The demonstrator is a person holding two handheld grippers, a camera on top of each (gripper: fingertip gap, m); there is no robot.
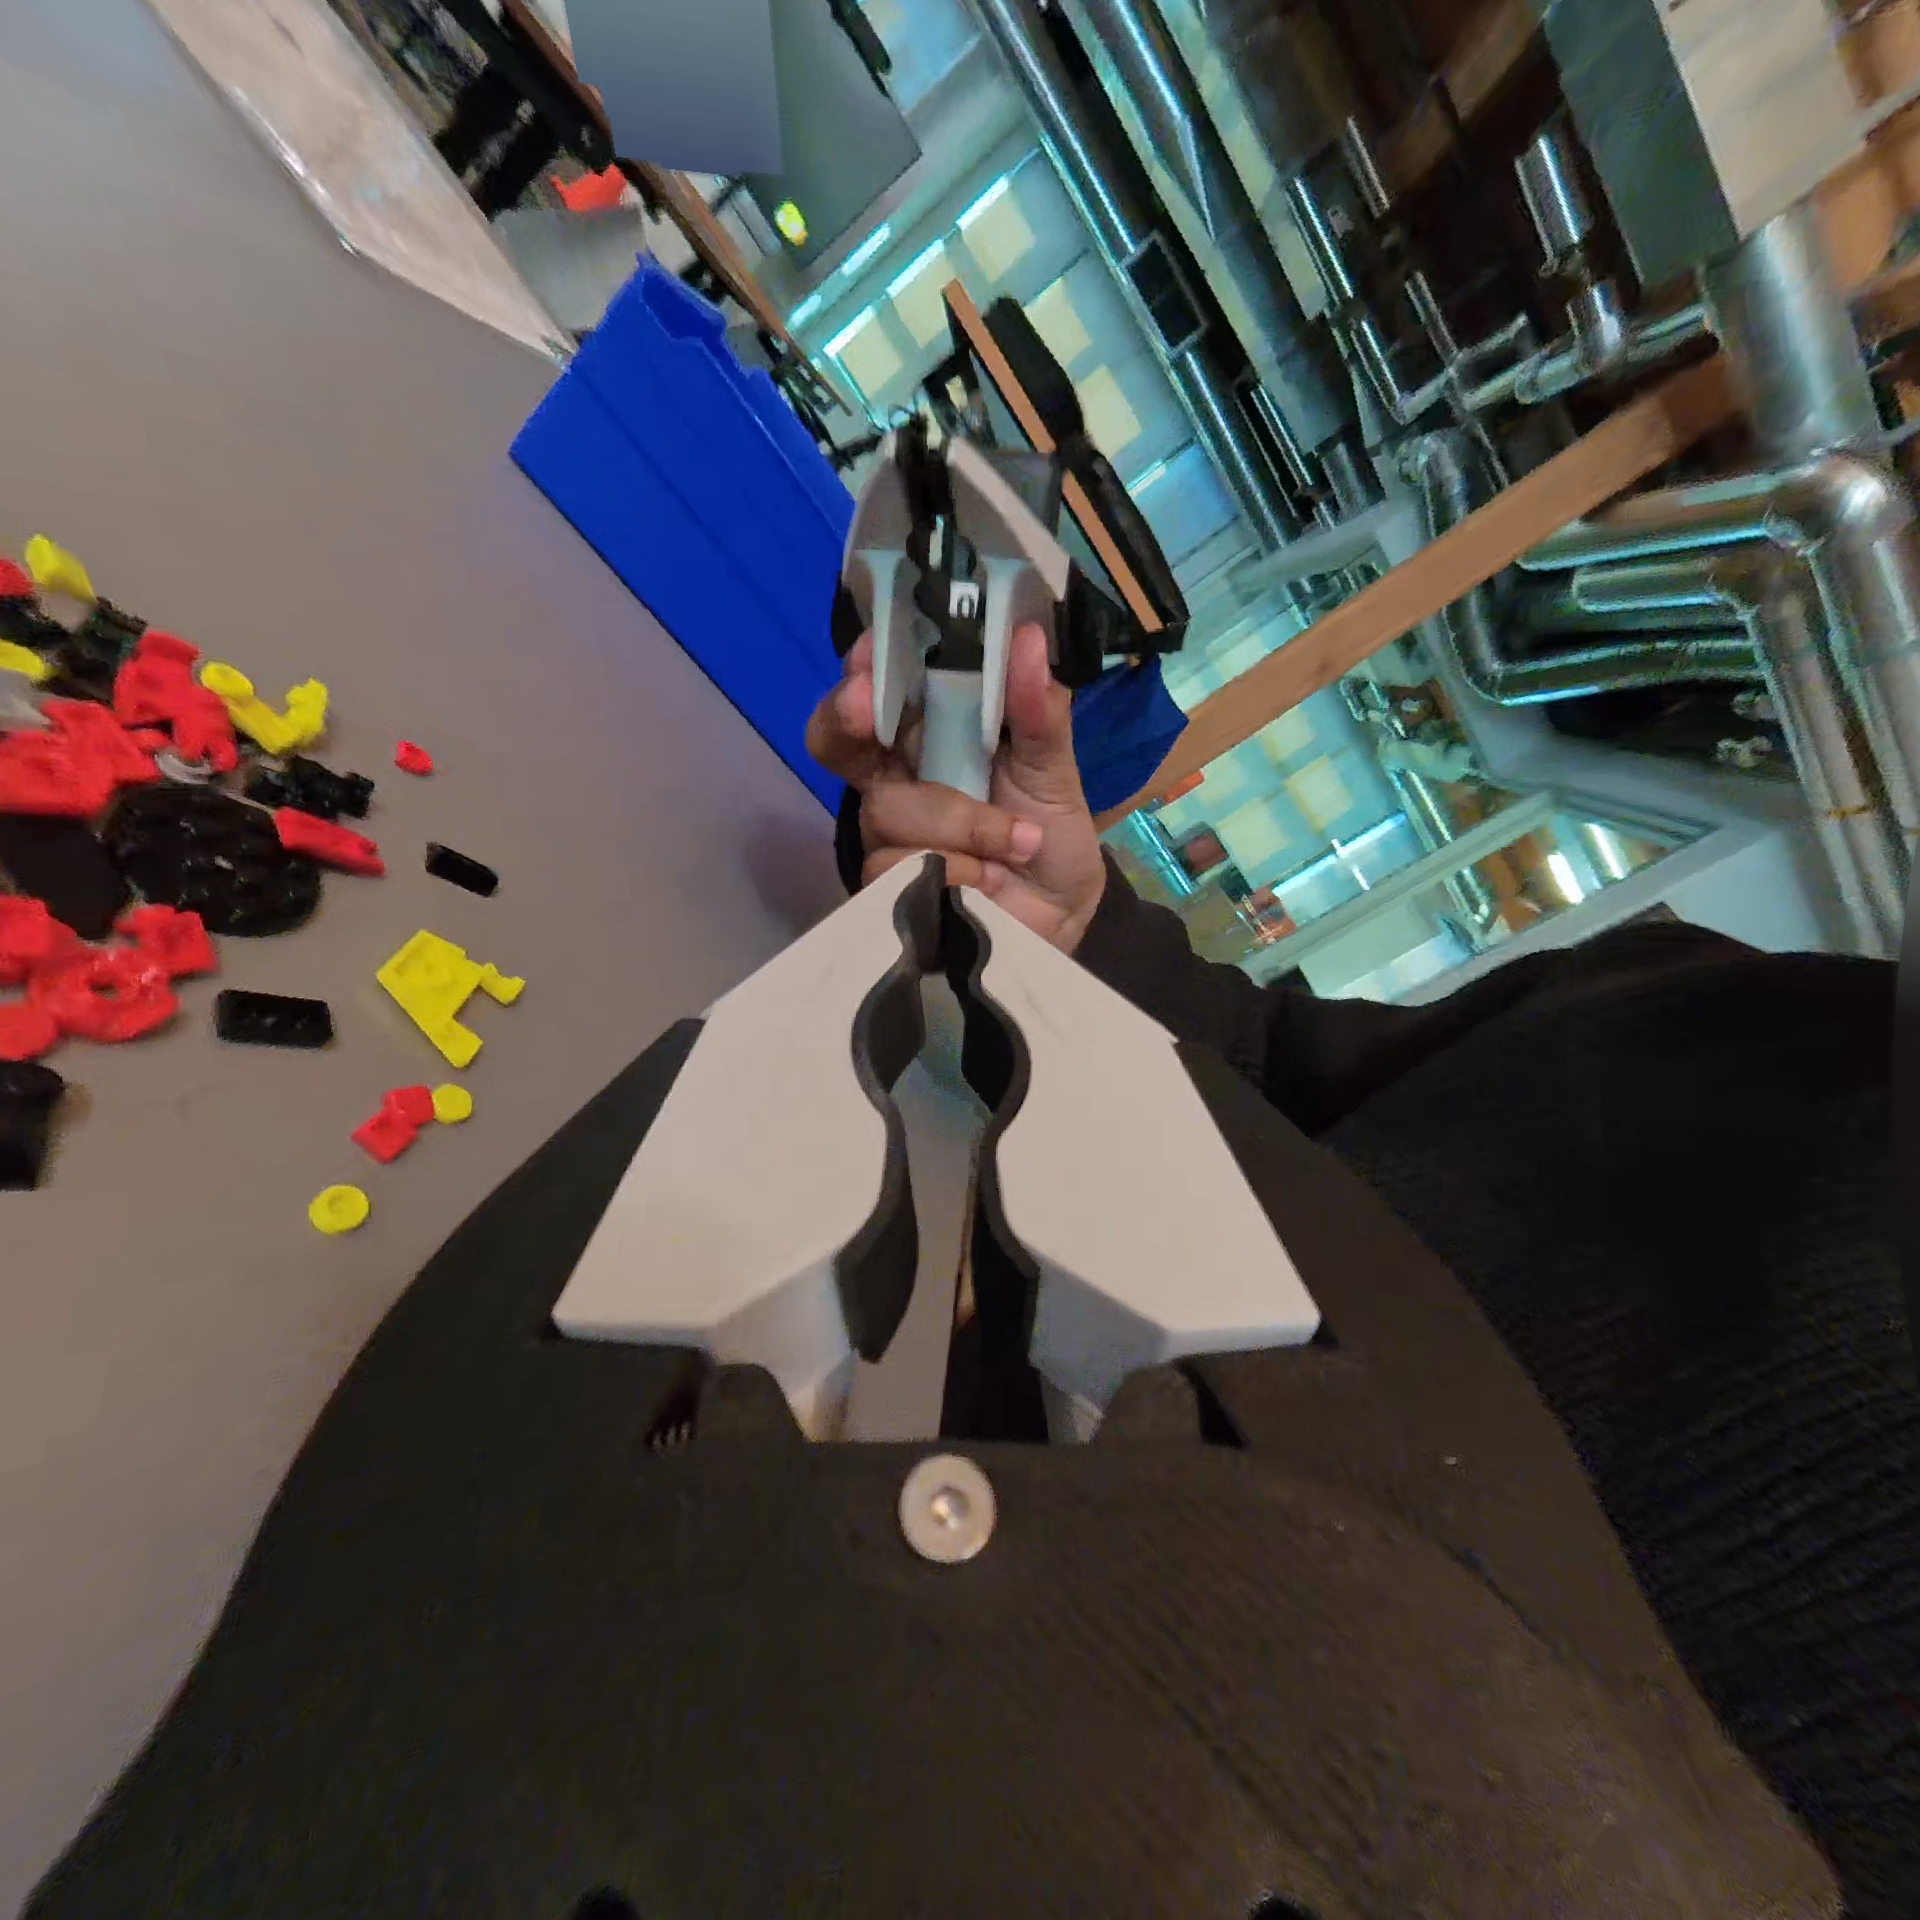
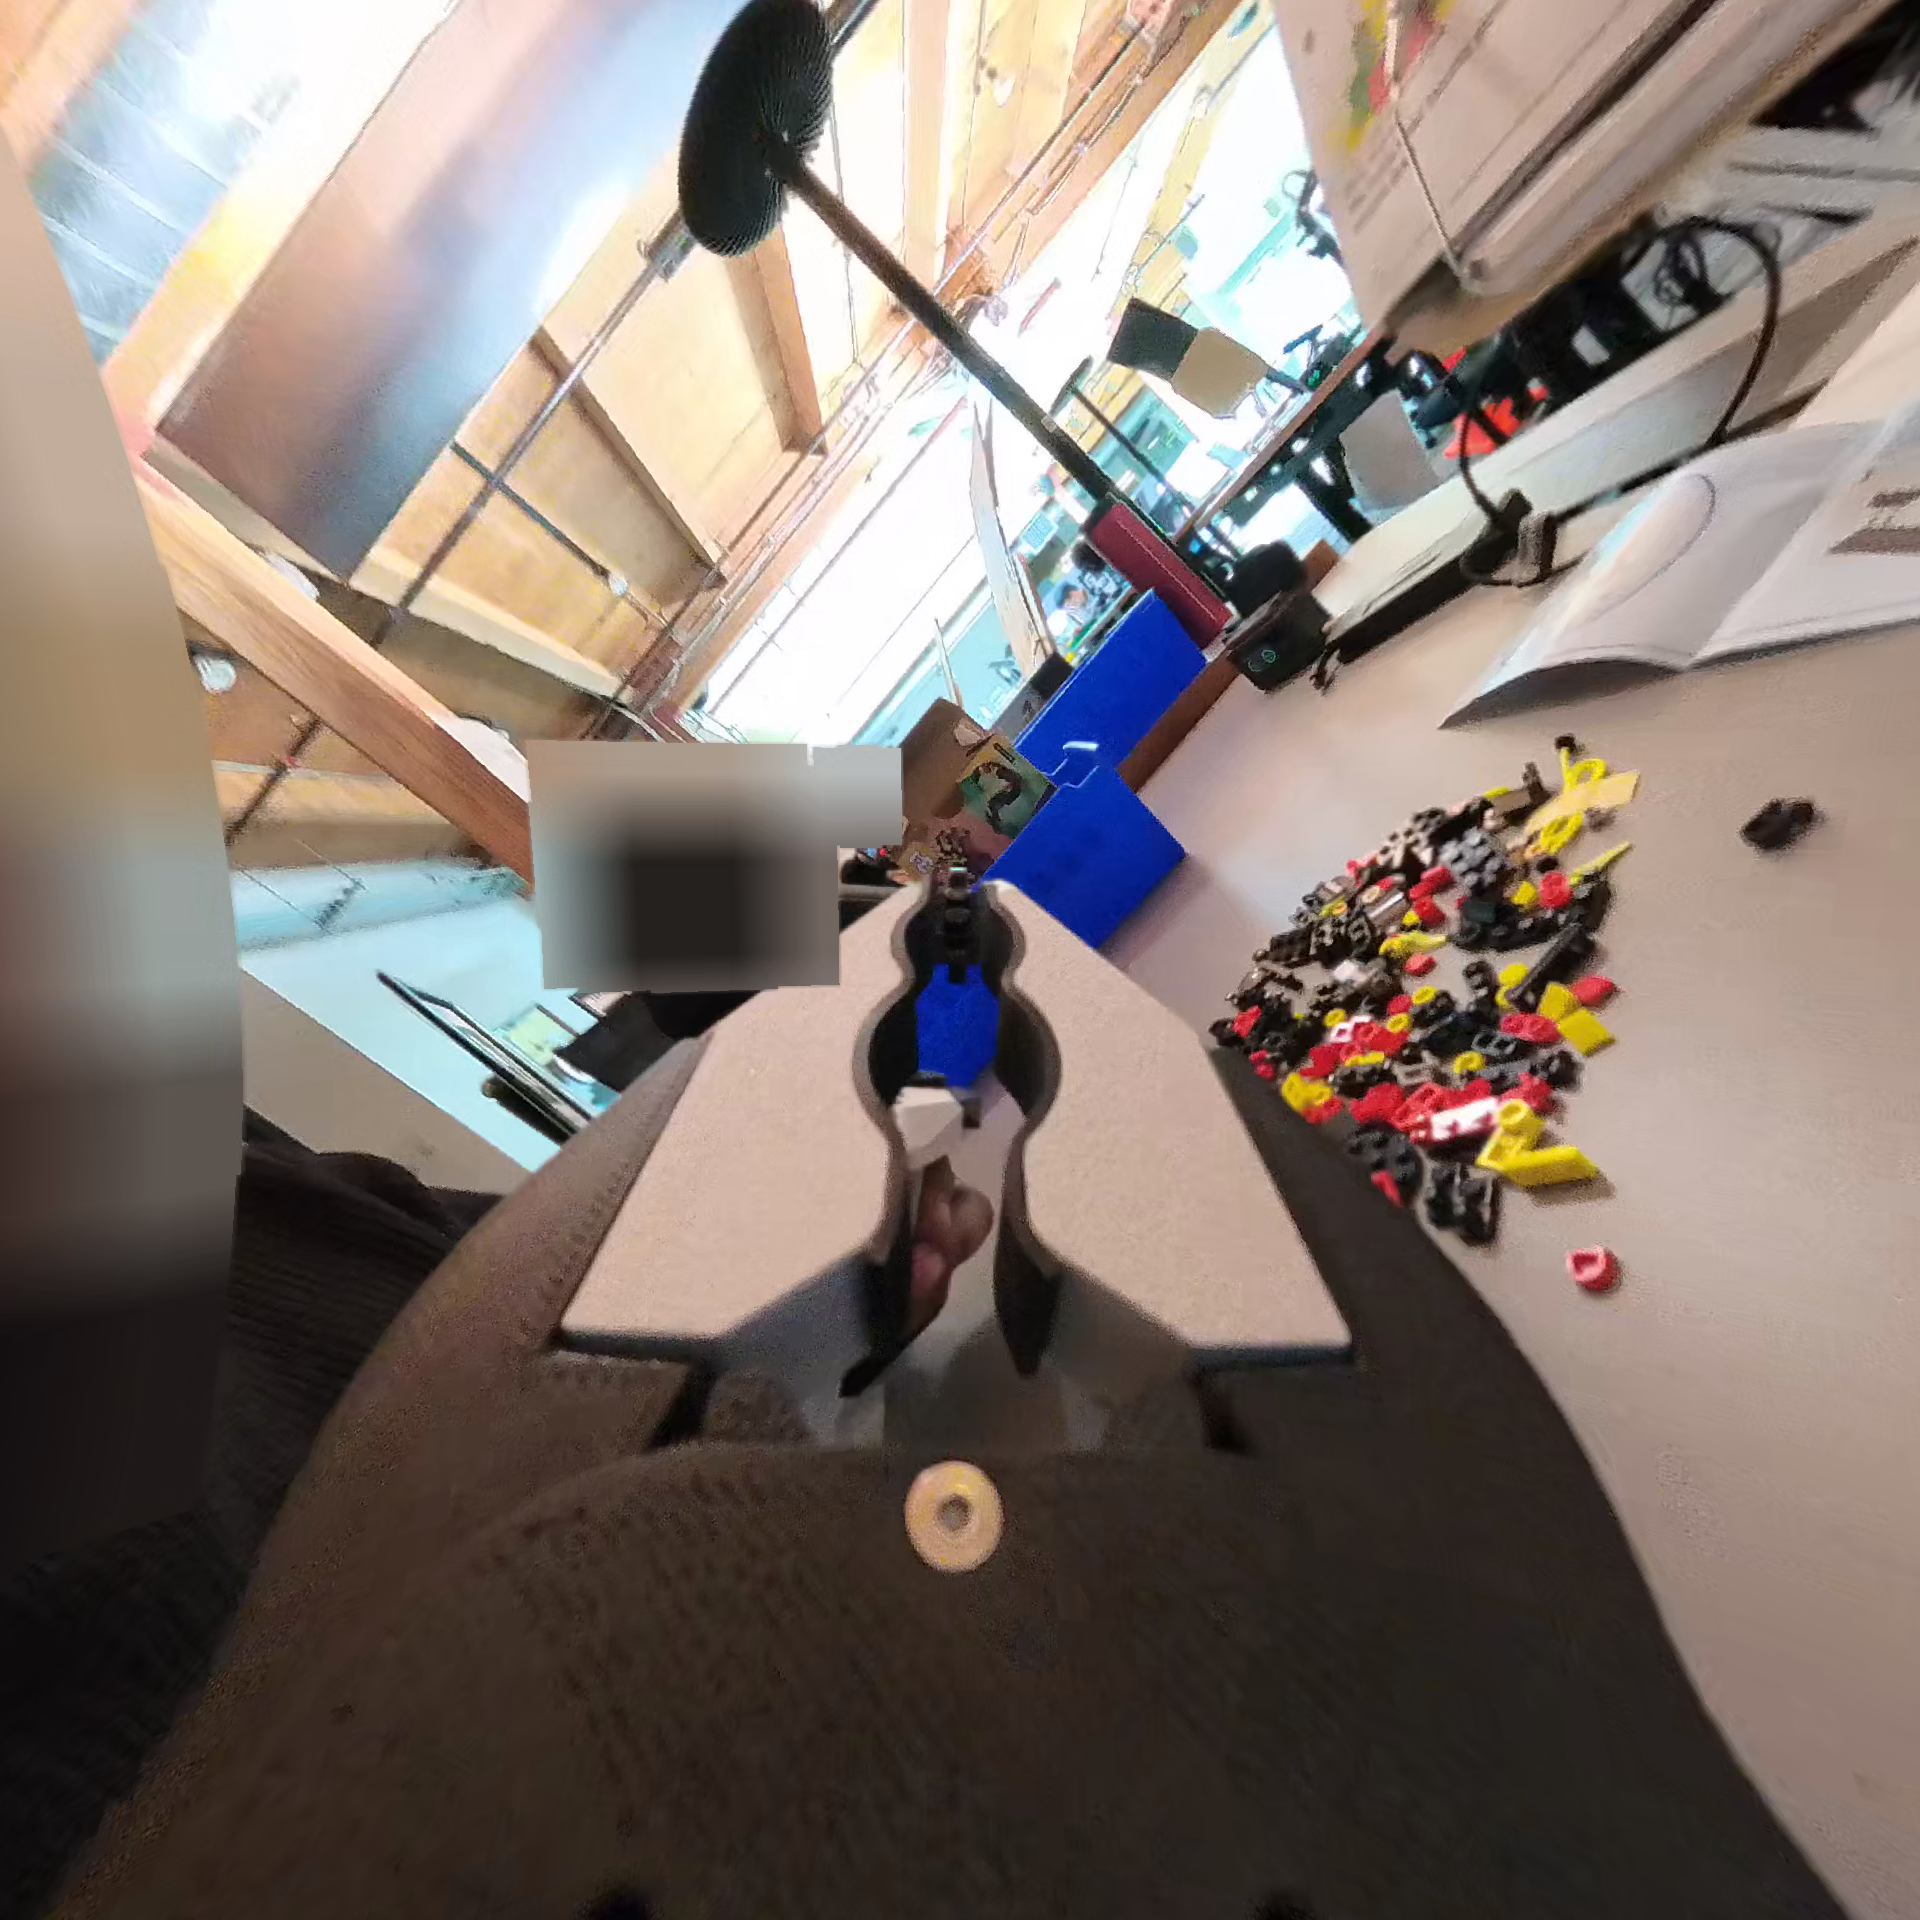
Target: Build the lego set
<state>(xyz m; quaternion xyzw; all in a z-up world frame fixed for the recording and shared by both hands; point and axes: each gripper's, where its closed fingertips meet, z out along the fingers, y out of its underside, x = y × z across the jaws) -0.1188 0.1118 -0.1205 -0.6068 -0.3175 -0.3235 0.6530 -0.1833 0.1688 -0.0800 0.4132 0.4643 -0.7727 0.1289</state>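
In the left wrist view my left gripper (image 1: 938,864) is shut, its grey tips meeting in the air above the table. Just beyond it a hand (image 1: 977,821) holds up the right gripper (image 1: 928,468), which points away toward the blue bin (image 1: 686,499). In the right wrist view my right gripper (image 2: 956,894) is shut on a small black studded lego piece (image 2: 954,920) at its fingertips. The pile of red, black and yellow lego pieces (image 2: 1434,1018) lies on the grey table to its right. The pile also shows at the left of the left wrist view (image 1: 125,790).
A yellow plate piece (image 1: 436,987) and small loose pieces lie apart from the pile. A lone red piece (image 2: 1592,1268) and a lone black piece (image 2: 1779,823) sit on the table. An open booklet (image 2: 1714,582) lies at the far right, beyond the blue bin (image 2: 1101,821). Left tips to right tips: about 10 cm.
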